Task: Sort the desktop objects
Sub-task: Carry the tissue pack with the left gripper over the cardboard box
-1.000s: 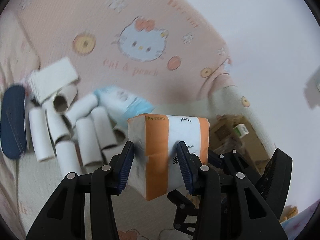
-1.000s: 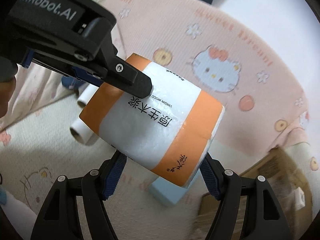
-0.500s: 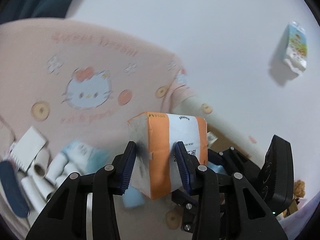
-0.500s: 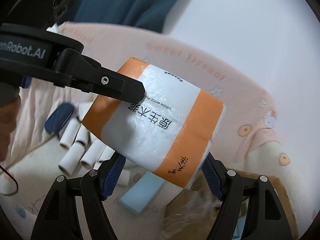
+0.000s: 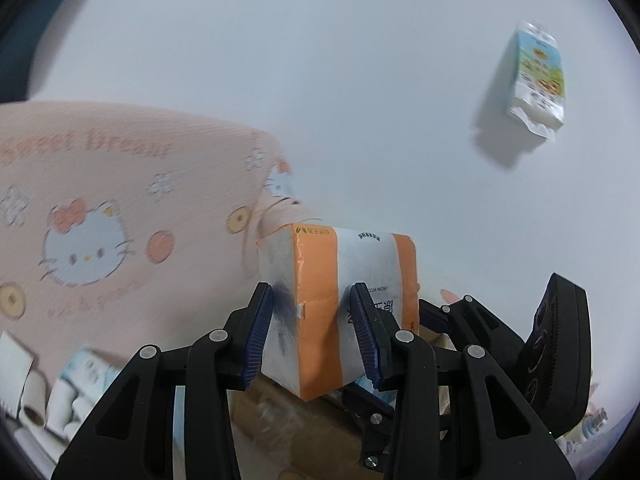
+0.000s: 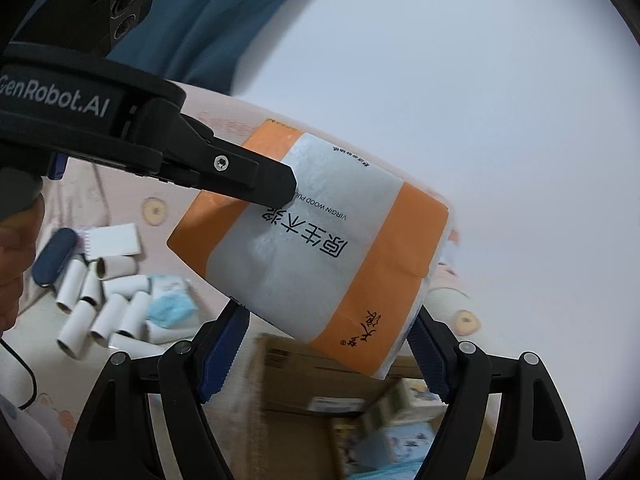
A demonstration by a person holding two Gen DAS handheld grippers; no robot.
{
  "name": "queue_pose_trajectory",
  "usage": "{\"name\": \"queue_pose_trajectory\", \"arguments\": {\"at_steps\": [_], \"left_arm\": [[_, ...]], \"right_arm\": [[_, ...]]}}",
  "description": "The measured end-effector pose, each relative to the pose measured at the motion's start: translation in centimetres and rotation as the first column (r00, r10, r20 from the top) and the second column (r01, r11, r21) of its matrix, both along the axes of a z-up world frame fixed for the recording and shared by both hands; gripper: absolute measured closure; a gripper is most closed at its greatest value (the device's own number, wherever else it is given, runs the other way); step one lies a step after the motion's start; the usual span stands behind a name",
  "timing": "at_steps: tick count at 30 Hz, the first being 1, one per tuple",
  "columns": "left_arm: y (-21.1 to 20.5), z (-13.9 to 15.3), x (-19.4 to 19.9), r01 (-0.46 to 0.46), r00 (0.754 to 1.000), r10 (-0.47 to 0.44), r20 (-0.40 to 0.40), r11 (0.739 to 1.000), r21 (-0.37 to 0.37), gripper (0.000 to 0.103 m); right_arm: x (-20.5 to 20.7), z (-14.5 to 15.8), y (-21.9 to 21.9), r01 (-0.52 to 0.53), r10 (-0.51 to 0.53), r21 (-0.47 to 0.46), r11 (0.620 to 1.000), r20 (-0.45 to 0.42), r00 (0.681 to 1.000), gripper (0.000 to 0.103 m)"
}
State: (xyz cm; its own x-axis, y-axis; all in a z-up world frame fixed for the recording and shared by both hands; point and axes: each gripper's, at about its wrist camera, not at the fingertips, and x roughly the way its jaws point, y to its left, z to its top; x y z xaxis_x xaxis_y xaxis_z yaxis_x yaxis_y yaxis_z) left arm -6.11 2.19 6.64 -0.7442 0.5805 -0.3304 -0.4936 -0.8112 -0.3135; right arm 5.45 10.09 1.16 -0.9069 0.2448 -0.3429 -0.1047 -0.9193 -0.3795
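While both claws clamp the tissue pack (image 5: 340, 304), only the right view shows cardboard tubes (image 6: 100, 308).

soft even light, heavy fisheye warp with dark corners, pink blanket (image 5: 120, 208) and cardboard box (image 6: 320, 408) smeared with motion blur

Plain white wall (image 5: 340, 80) behind a pink cartoon-print headboard (image 5: 120, 200).

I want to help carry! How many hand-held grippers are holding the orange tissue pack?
2. The left hand-held gripper pinches the tissue pack near one end; the right hand-held gripper grips it from below, across its width.
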Motion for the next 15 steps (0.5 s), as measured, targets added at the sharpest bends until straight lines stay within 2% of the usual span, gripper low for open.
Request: {"name": "queue_pose_trajectory", "arguments": {"at_steps": [5,10,15], "left_arm": [[2.9,-0.3,-2.4,0.080,0.995,-0.081,0.050,0.997,0.017,0.059],[5.7,-1.8,-4.3,0.151,0.978,-0.159,0.137,0.986,0.072,0.059],[8.6,-3.6,-5.8,0.200,0.955,-0.212,0.208,0.977,0.077,0.059]], "right_arm": [[0.9,0.5,2.9,0.037,-0.036,-0.029,0.999,0.018,0.999,0.026],[1.7,-0.5,5.1,0.094,-0.098,0.061,0.994,0.067,0.993,0.026],[2.2,-1.8,7.7,0.123,-0.136,0.100,0.987,0.135,0.981,0.026]]}}
